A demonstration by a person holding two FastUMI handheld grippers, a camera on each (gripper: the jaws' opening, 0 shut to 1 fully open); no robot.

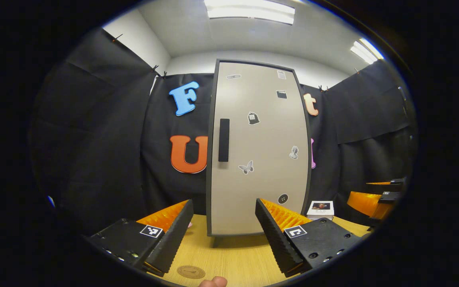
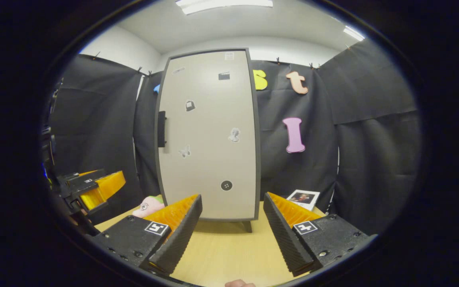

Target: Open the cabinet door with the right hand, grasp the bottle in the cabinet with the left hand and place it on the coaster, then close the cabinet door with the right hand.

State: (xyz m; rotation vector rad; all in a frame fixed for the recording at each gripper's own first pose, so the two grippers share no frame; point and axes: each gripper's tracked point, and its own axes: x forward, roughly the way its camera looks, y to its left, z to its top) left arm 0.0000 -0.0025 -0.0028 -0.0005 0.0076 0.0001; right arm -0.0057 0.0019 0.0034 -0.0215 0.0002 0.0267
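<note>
the tall pale cabinet door [image 1: 259,147] stands closed ahead of both tongs, stickers dotted across it. left gripper [image 1: 223,231] and right gripper [image 2: 232,229] gape wide, holding nothing.

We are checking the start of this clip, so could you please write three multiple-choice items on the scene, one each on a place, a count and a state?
1. Where on the cabinet door is the handle?
A. near its left edge
B. near its right edge
C. along its top

2. How many coasters lie on the table in the left gripper view?
A. three
B. one
C. two

3. What state is the cabinet door in?
A. wide open
B. removed
C. shut

Answers: 1 A, the dark bar sits by the left edge; 2 B, a single round disc lies near the view's bottom; 3 C, the door covers the whole front.
</note>
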